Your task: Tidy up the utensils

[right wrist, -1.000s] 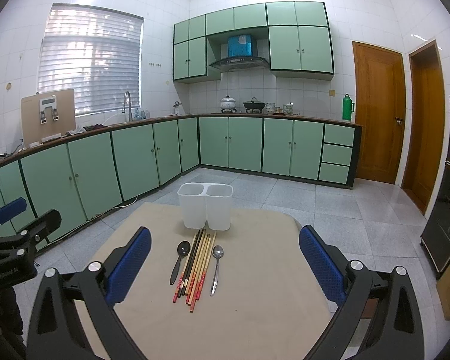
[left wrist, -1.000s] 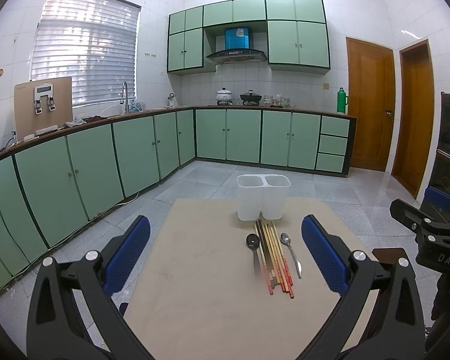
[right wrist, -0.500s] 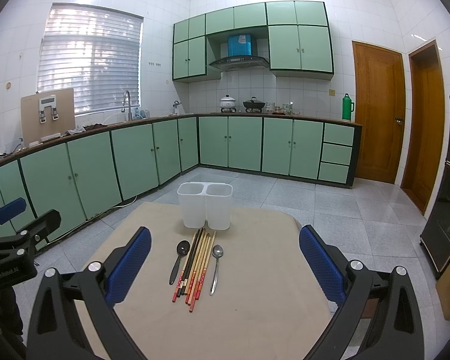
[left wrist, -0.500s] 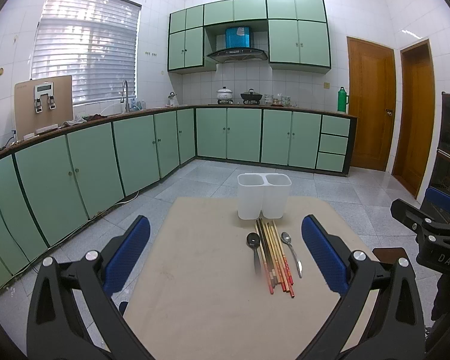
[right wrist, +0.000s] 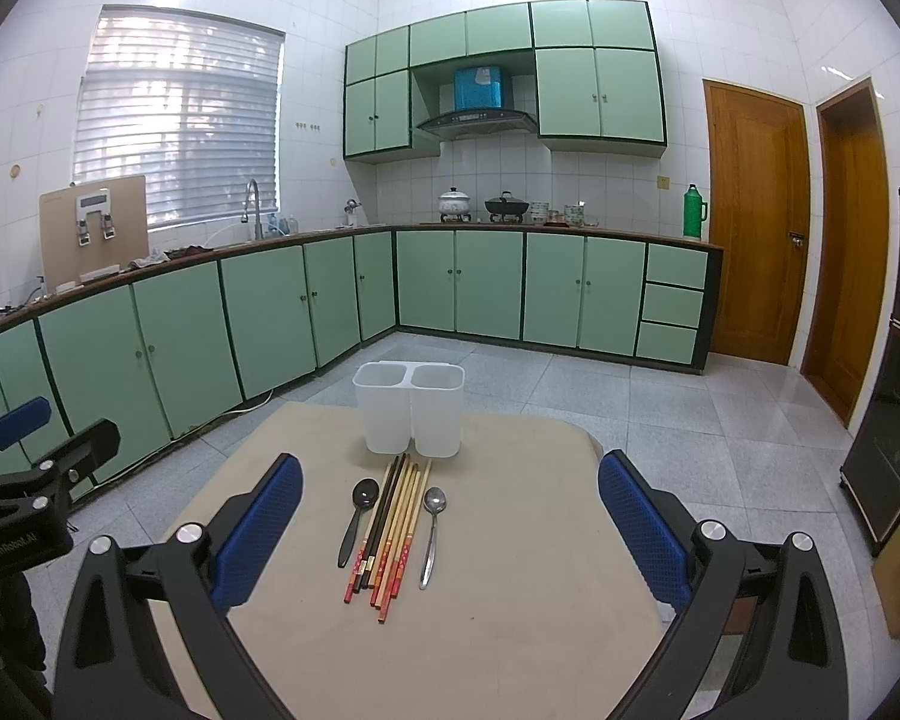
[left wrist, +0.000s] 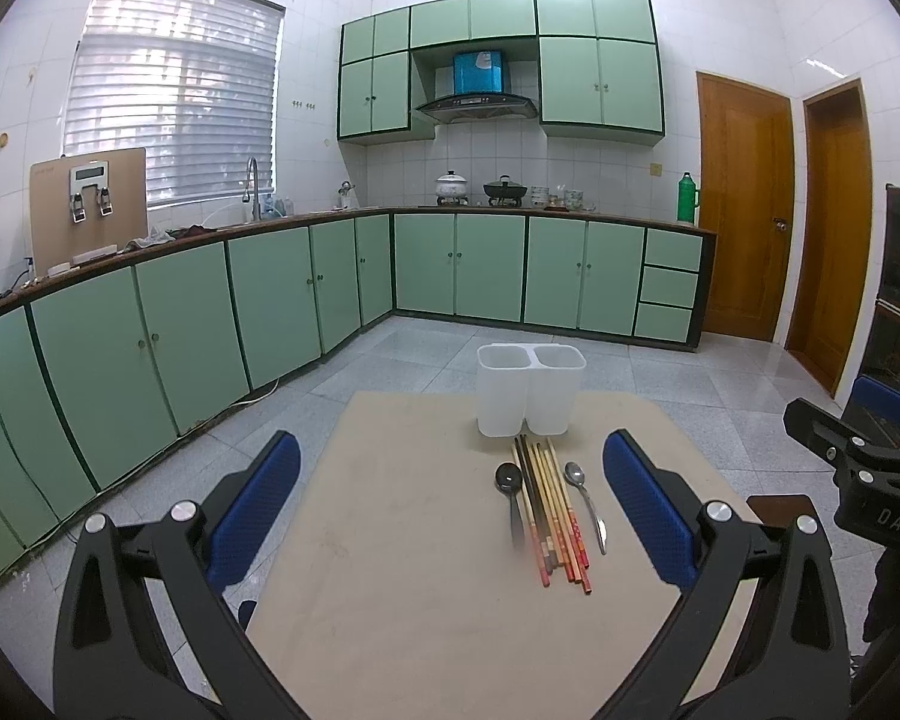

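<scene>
Left gripper (left wrist: 450,495): held above the near part of the table (left wrist: 402,588), blue pads spread wide, nothing between them.

Black spoon (left wrist: 510,495): flat on the table, leftmost of the utensils, bowl toward the holder, just beside the chopsticks.

Chopsticks (left wrist: 547,510): a bundle of black, tan and red-tipped sticks lying side by side, far ends almost at the holder's foot, near ends fanned a little.

Metal spoon (left wrist: 585,501): flat on the table, just right of the chopsticks, bowl toward the holder.

Holder (left wrist: 531,387): white, two compartments side by side, upright at the far edge of the table, directly behind the utensils; nothing shows above either rim.

Right gripper (right wrist: 450,495): held above the near table edge, pads spread wide, gripping nothing; utensils lie ahead of it, between the pads in its view and slightly left of centre.

Background: green cabinets (left wrist: 306,300), window blinds (left wrist: 174,90), two wooden doors (left wrist: 744,210).
</scene>
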`<act>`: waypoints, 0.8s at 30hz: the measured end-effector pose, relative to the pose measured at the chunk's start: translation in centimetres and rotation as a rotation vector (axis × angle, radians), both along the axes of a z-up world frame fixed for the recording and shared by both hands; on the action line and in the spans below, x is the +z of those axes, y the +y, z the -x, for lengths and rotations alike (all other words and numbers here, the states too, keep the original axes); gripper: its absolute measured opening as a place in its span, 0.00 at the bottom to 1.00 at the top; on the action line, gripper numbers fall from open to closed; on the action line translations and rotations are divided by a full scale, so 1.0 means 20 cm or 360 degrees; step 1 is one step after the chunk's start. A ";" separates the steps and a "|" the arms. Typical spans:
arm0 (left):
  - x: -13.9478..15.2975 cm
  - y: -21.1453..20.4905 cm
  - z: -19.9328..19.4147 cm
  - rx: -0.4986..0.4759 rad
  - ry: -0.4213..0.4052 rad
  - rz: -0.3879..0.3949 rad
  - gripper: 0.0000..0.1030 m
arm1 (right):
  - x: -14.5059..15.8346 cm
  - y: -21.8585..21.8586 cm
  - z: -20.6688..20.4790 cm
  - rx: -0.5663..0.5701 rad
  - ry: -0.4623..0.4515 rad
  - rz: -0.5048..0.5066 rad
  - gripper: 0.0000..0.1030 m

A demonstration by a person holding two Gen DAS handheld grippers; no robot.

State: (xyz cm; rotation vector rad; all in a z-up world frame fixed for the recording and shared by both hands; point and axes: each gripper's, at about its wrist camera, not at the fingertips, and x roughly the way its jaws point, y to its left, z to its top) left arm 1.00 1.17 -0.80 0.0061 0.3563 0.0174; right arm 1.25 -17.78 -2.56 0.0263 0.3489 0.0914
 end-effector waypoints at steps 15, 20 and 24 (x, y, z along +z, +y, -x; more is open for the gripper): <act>0.00 0.01 -0.01 0.0002 0.0005 0.0002 0.95 | -0.01 0.00 -0.01 0.0000 0.0004 0.0001 0.94; -0.02 0.02 -0.02 0.0003 0.0011 0.0004 0.95 | -0.02 0.00 -0.01 0.0001 0.0007 0.0001 0.94; -0.03 0.02 -0.04 0.0004 0.0022 0.0000 0.95 | -0.04 0.01 -0.03 0.0003 0.0022 0.0010 0.94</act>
